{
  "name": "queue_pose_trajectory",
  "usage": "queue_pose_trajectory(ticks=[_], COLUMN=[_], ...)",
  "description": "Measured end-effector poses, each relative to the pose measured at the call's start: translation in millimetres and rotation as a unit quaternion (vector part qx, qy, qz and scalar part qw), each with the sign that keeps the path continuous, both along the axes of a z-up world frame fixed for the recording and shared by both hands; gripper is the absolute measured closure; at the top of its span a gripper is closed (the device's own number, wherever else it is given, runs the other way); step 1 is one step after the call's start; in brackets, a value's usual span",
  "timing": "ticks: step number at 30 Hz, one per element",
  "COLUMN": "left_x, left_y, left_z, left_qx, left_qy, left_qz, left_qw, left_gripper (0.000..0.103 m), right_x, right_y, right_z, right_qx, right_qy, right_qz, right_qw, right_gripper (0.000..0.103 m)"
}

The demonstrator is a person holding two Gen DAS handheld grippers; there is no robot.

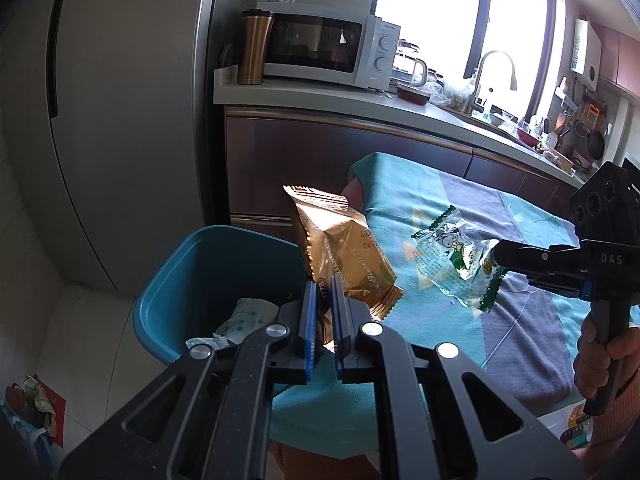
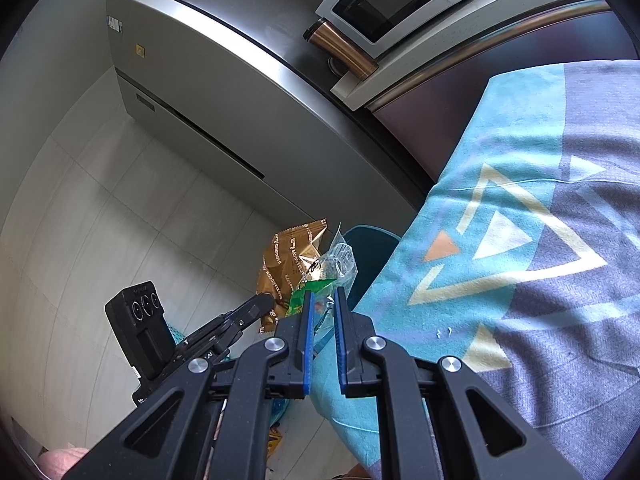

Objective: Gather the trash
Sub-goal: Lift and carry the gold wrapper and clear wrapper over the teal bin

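Observation:
My left gripper [image 1: 323, 284] is shut on a gold foil snack wrapper [image 1: 340, 252], held up at the rim of a blue bin [image 1: 200, 264] beside the table. In the right wrist view the same gold wrapper [image 2: 286, 258] shows behind the left gripper [image 2: 266, 300]. My right gripper [image 2: 322, 294] is shut on a clear wrapper with green print [image 2: 324, 276], held off the table's edge. In the left wrist view that clear wrapper [image 1: 448, 256] hangs from the right gripper [image 1: 498, 256] above the cloth. A hand [image 1: 604, 360] holds the right gripper's handle.
The bin holds crumpled white paper [image 1: 248, 316]. A teal and grey patterned cloth [image 2: 540, 240] covers the table. A large grey fridge [image 2: 224, 92] stands behind the bin, with a microwave [image 1: 320, 46] and a copper tumbler [image 1: 254, 46] on the counter. More litter [image 1: 32, 404] lies on the tiled floor.

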State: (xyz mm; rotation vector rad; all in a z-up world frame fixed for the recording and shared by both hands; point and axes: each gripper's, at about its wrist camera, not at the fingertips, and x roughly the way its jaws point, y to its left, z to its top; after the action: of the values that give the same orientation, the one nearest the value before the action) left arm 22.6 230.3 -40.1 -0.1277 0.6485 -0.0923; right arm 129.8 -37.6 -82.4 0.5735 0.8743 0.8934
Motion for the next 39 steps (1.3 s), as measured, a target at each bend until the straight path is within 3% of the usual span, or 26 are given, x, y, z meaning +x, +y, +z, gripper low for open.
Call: queue_pose_trajectory(ticks=[39], left_x=[-5.0], left_y=[34.5], left_z=[-5.0], left_qx=[-0.005], left_qy=[0.005], left_qz=[0.044], left_qw=[0.9990], left_gripper=[0.096], right_x=[19.8], right_y=[40.3], right_z=[-0.3], right_qx=[-0.006], right_qy=[0.006], right_qz=[0.041], right_qw=[0.999], right_gripper=[0.095])
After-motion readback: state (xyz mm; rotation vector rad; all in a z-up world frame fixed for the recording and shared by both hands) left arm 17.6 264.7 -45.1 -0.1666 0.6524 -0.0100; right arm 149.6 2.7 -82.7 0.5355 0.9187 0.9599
